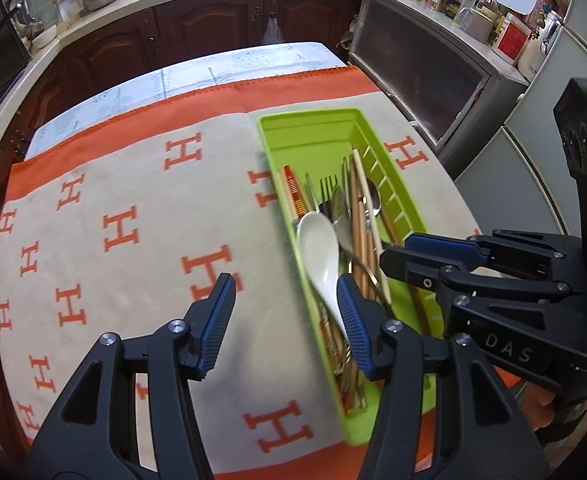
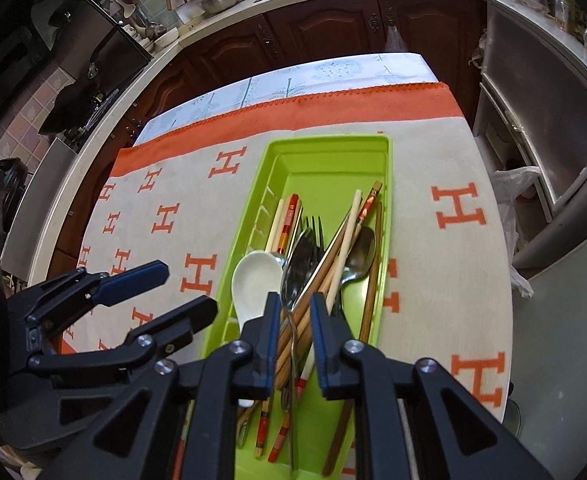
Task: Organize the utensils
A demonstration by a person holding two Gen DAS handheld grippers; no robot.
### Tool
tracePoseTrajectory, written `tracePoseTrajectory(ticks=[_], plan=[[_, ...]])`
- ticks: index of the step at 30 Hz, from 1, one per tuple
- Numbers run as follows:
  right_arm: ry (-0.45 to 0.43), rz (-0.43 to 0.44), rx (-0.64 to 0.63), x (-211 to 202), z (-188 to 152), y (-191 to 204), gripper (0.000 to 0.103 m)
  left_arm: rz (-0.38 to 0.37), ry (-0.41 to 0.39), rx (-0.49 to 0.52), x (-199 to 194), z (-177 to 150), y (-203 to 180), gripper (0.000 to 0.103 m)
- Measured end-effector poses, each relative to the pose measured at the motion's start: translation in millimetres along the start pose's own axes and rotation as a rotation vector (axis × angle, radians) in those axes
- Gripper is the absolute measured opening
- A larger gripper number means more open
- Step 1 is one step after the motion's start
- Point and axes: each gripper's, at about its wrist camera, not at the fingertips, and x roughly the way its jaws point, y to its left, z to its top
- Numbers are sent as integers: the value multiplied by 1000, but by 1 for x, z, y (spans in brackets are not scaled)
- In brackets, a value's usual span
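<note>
From where I sit, the near end of the green utensil tray (image 2: 329, 168) is cut off behind my gripper arms, and the chopsticks (image 2: 335, 248) overlap too much to count. I make out one white ceramic spoon (image 1: 317, 248), one fork (image 1: 327, 188) and two metal spoons (image 2: 359, 256), all in the tray on the orange-and-beige cloth (image 1: 133, 208). My left gripper (image 1: 287, 314) stands wide apart, empty, over the tray's left edge. My right gripper (image 2: 295, 312) is slightly parted, straddling chopsticks, not clamped.

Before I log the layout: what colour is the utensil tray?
Lime green tray, clearest in the right wrist view.
</note>
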Motion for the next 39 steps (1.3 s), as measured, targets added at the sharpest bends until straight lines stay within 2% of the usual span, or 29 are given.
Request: tracePoseTrajectory(ticks=[4,8,12,14,19,24,28,35,39], plan=[[2,11,10,0,-12,6,25,39,-22,-8,-14,-15,10,54],[7,0,8,1,-25,16,25,56,-29,-55,-30,-26,26,54],[-4,-16,6,-5,-41,31,25,97,-79,-108,-56,-37,44,57],[-30,-22,-7,-13,-48,42,26,128,-110,-120,-72,-43,50,62],[-114,-15,-6,-41,-59,68,37,209,-203,-150,-119,-59,63,77],[-213,-12,-23,-71,-63,102,47,268,-246,-214,-157,-75,79,80],[-255,21,-9,-86,-64,121,50,311,-245,-265,-177,-92,90,81],[-338,-1,-71,-105,-74,159,54,363,-285,-332,-195,-118,107,81],[-343,-1,-103,-105,-79,172,57,370,-288,-337,-197,-123,112,81]])
